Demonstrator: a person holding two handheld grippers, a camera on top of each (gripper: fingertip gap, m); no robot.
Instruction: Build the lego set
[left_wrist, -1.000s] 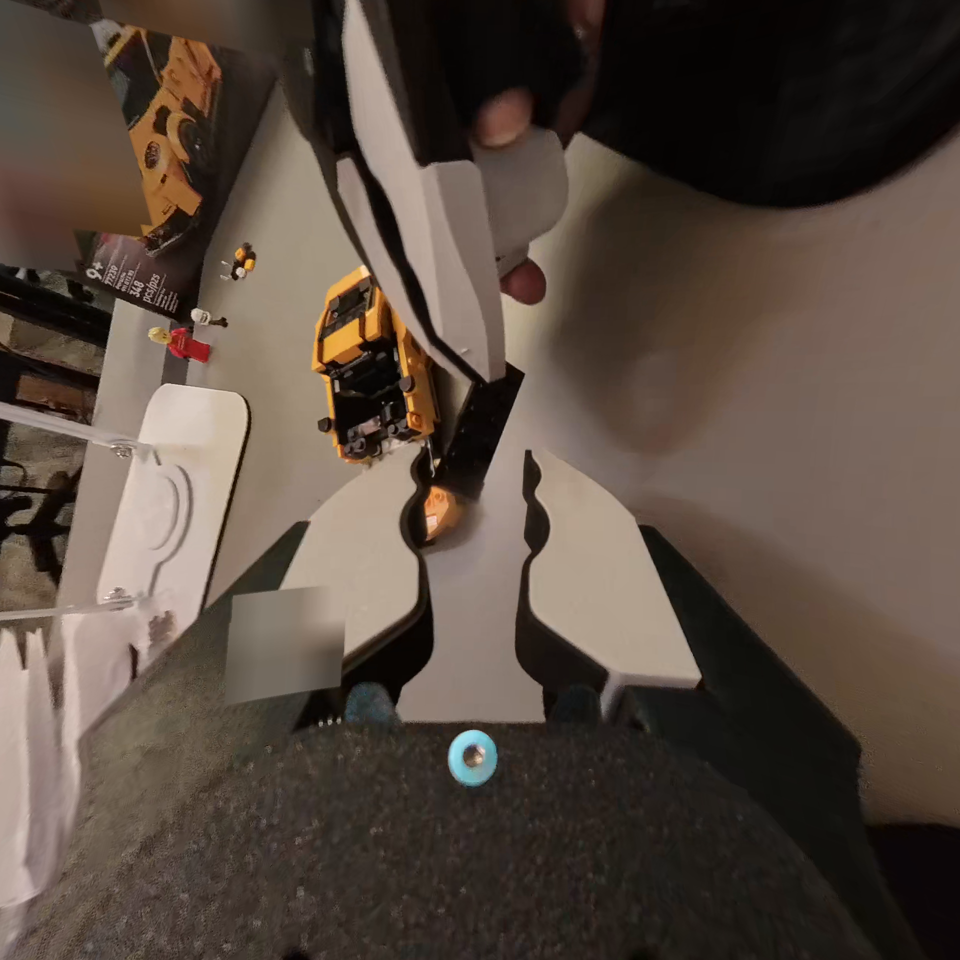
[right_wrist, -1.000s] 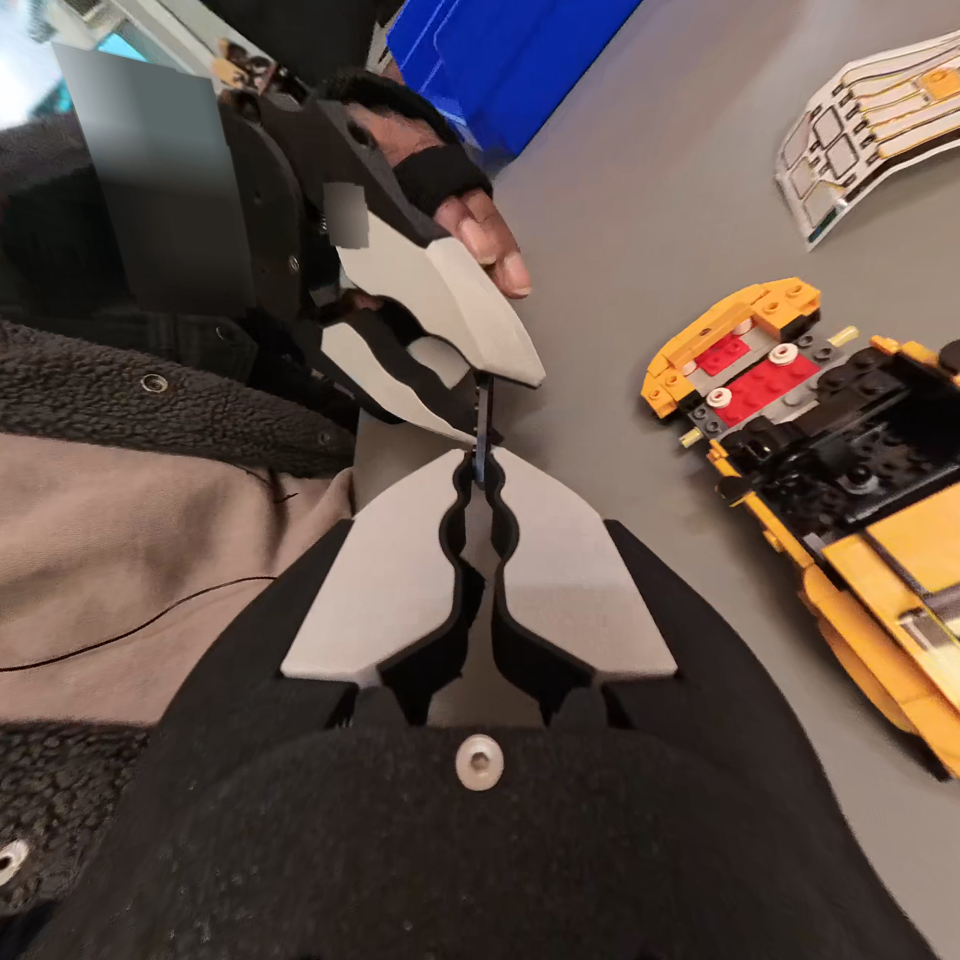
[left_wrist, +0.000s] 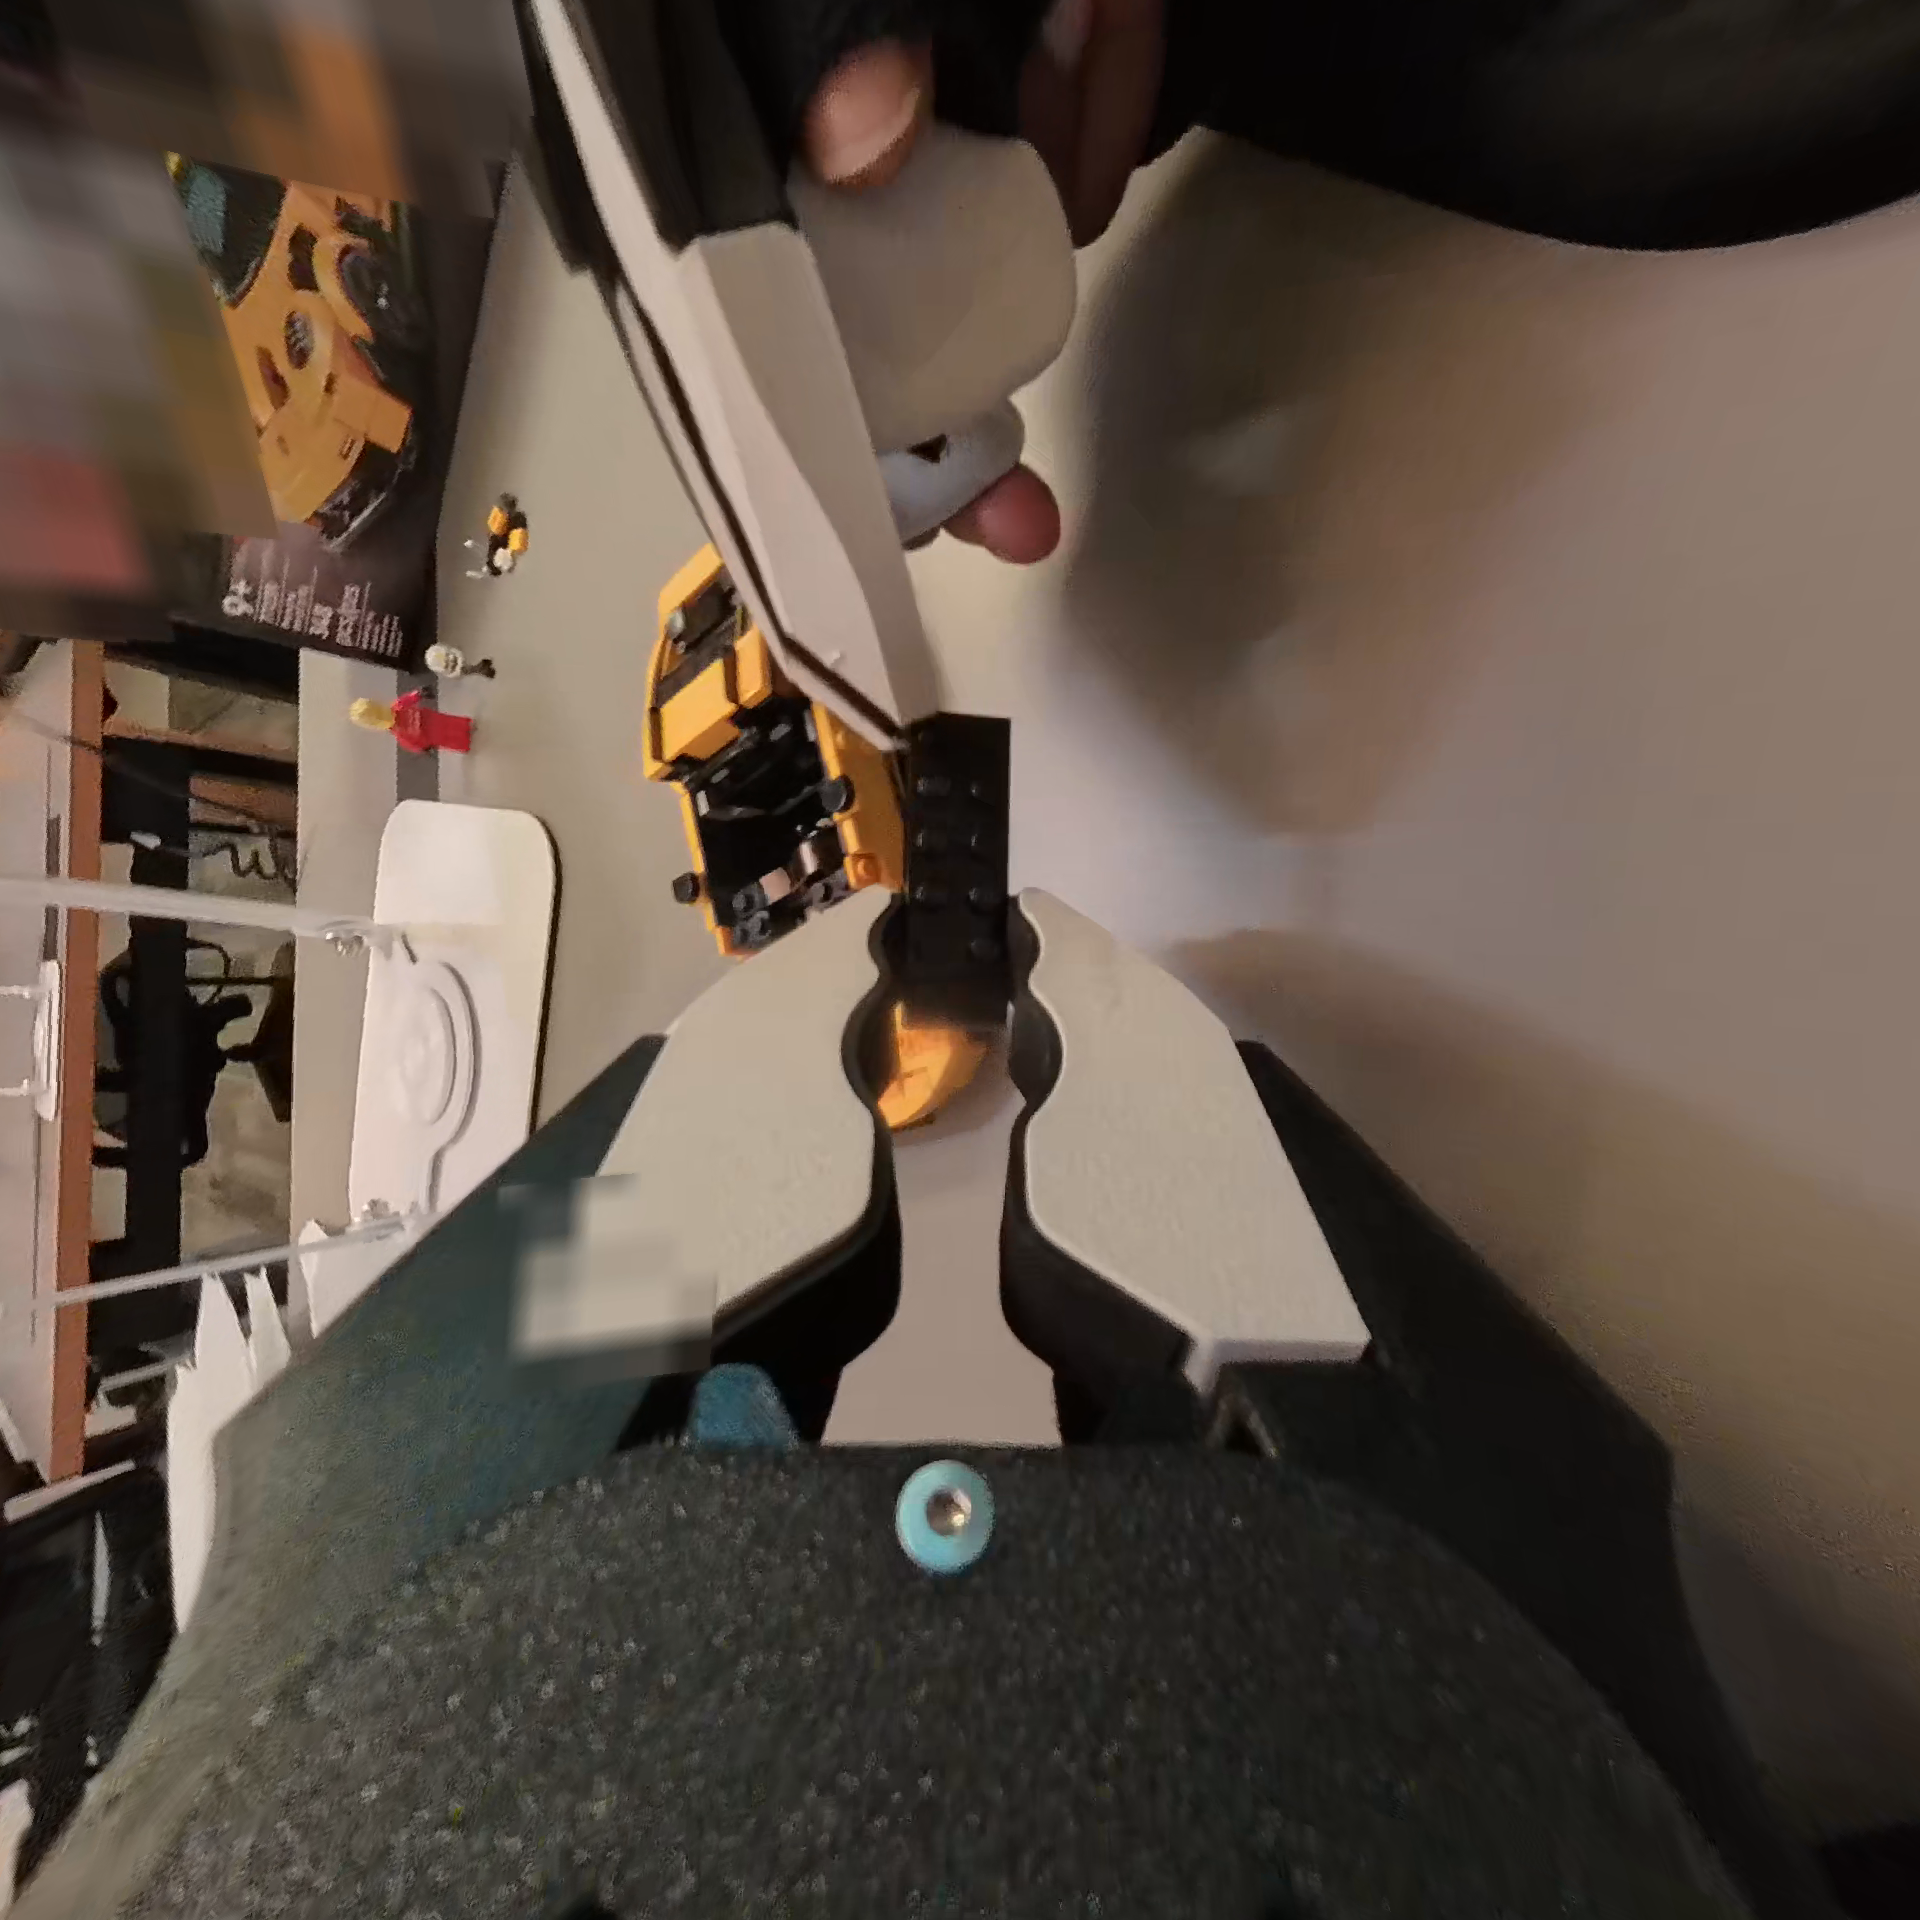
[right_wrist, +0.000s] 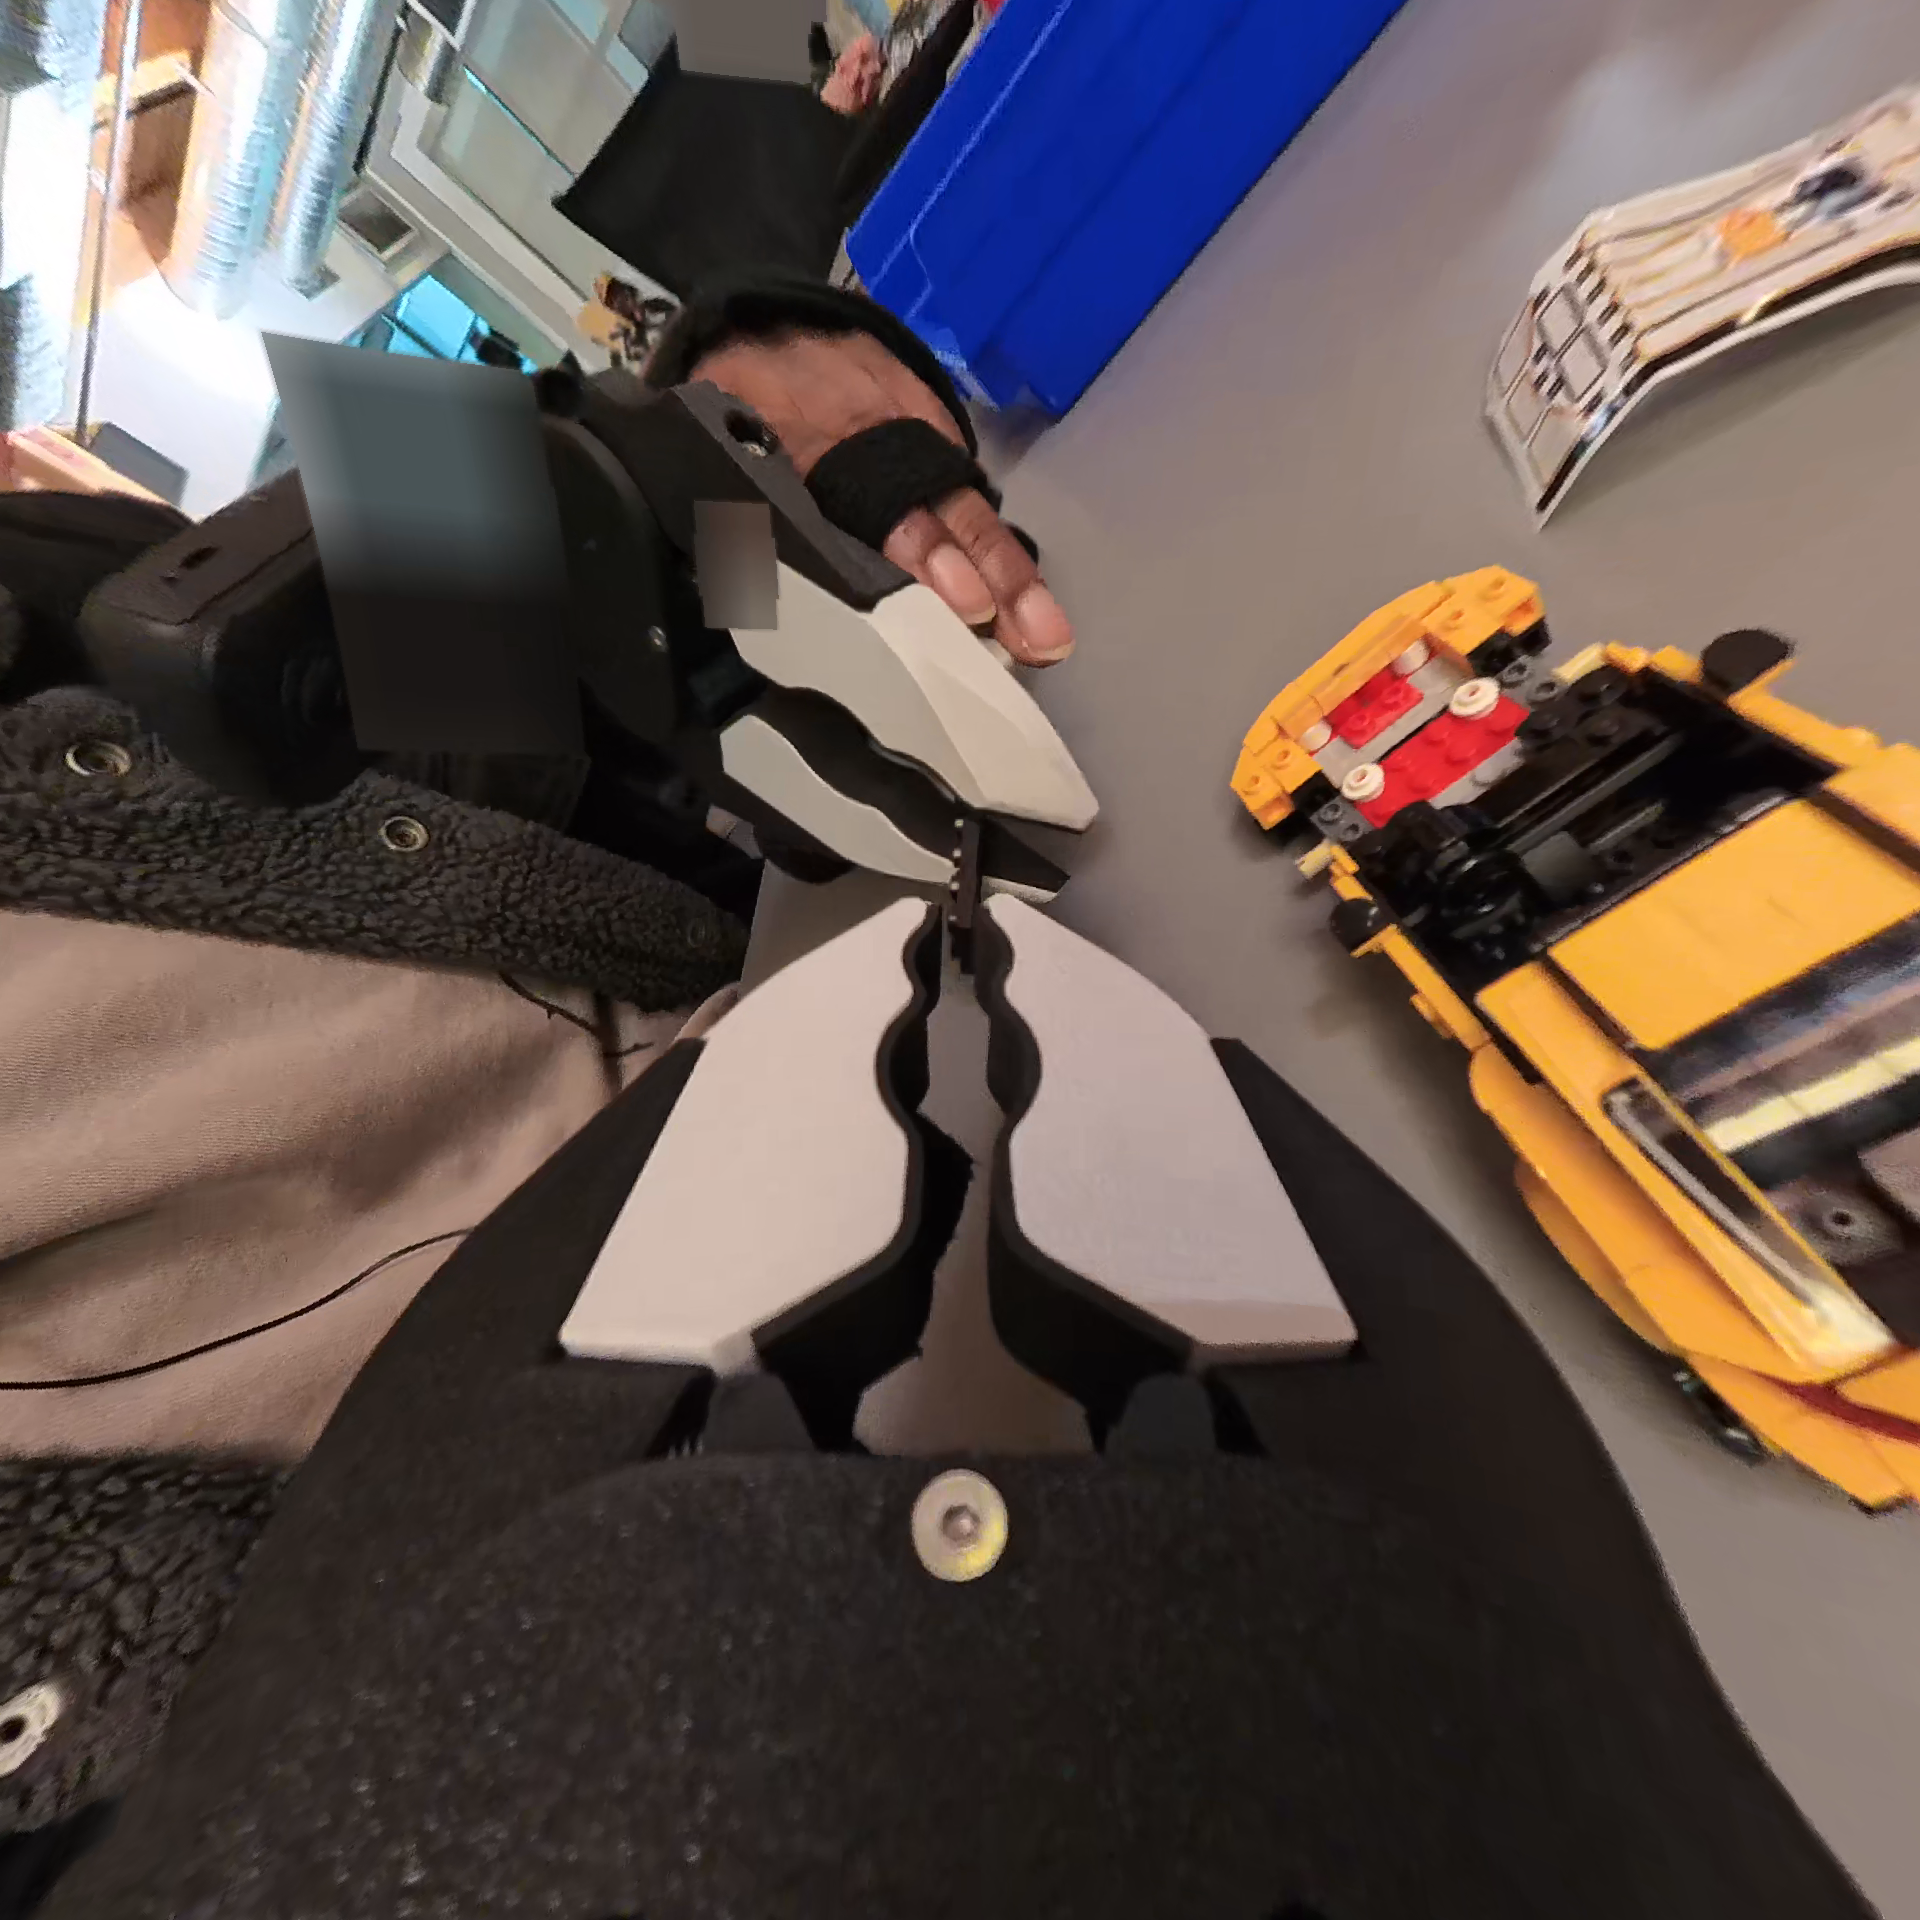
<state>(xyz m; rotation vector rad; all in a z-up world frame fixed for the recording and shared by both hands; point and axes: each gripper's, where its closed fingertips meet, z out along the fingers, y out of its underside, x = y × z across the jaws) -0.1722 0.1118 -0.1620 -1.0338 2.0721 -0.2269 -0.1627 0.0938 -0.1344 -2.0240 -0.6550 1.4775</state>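
Since a second ago the black plate has slid between the left gripper fingertips, which then stood wide with the plate off to one side; the jaws are now drawn in against its two long edges, gripping its near end. The right gripper reaches in from above in the left wrist view, its fingers pressed together on the plate's far end, so both tools grasp the same piece above the grey table. Seen edge-on in the right wrist view, the plate is a thin dark strip pinched at the right gripper's tips, with the left gripper meeting it from the opposite side. An orange piece shows just under the plate's near end — whether it is attached cannot be told. The yellow lego car lies on the table well to one side, partly built, red and black bricks exposed. Beyond it lie a curled instruction booklet and a blue bin. The set's box and two small minifigures lie farther off.
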